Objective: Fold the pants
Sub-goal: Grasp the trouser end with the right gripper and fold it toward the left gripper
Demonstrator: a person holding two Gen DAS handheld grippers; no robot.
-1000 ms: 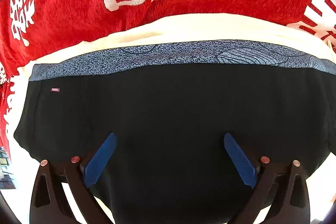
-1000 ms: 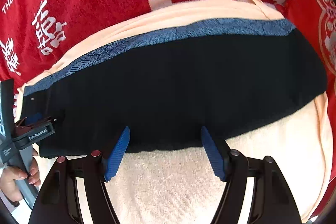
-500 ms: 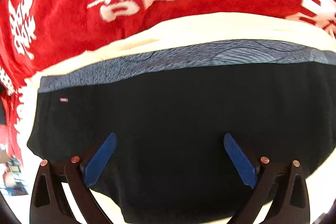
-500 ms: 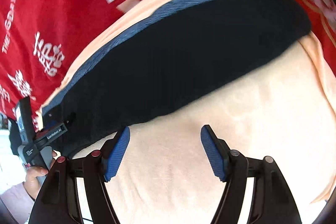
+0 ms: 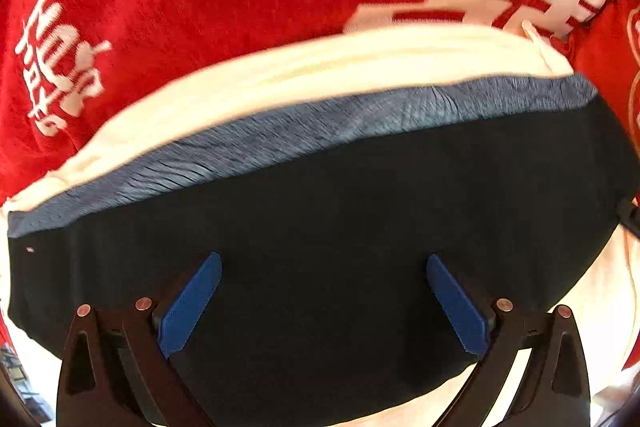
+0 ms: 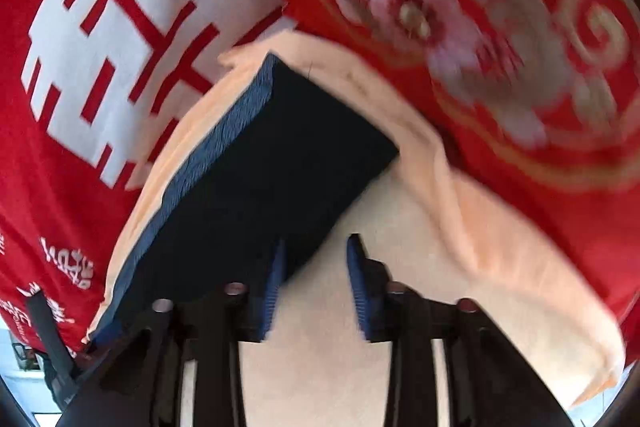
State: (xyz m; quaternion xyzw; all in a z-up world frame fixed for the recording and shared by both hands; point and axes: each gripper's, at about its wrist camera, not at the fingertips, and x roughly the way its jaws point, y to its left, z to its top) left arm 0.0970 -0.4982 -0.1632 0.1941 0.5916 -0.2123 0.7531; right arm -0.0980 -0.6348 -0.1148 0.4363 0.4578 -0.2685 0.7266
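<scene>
The left wrist camera sits low and close above the folded black pants (image 5: 340, 227), looking forward between its blue fingers (image 5: 188, 307) toward the blue-grey waistband edge (image 5: 320, 131), with the cream towel (image 5: 320, 67) and the red blanket (image 5: 180, 7) beyond it. The right wrist camera looks along its own fingers (image 6: 274, 291) from off the pants' end, tilted, so the pants (image 6: 272, 167) run away to its upper left. Both views share the pants, the towel (image 6: 500, 247) and the white-lettered blanket (image 6: 120, 47).
</scene>
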